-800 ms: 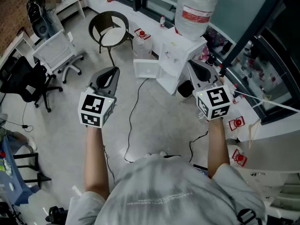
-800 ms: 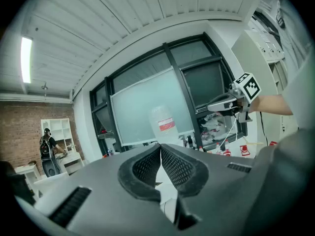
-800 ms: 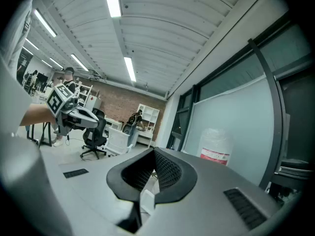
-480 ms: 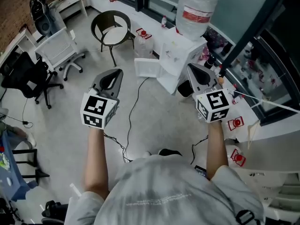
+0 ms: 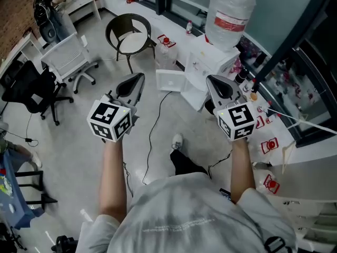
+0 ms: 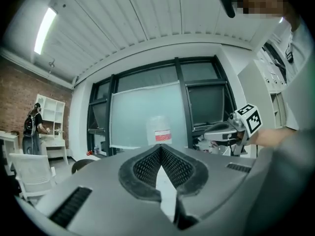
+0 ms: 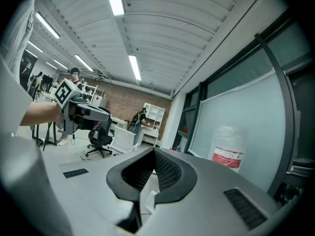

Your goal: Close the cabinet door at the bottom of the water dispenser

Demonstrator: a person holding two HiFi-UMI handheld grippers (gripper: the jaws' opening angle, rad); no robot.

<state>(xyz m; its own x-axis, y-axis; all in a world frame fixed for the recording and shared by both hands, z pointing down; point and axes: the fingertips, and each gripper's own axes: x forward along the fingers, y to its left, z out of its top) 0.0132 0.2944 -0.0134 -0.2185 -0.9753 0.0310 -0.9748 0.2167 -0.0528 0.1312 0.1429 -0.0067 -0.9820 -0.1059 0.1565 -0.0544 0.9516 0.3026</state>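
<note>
Left hand-held gripper (image 5: 136,81) and right hand-held gripper (image 5: 212,83) are both pinched fully closed with nothing in them, held up off the floor (image 5: 79,136). The white water dispenser (image 5: 202,62) sits just past them with its bottle (image 5: 229,15) on top. The cabinet door (image 5: 169,80) sticks out open at the bottom left of it. The right one covers the dispenser's lower front, so I can't see inside the cabinet. In both gripper views the door is hidden and only the bottle shows.
</note>
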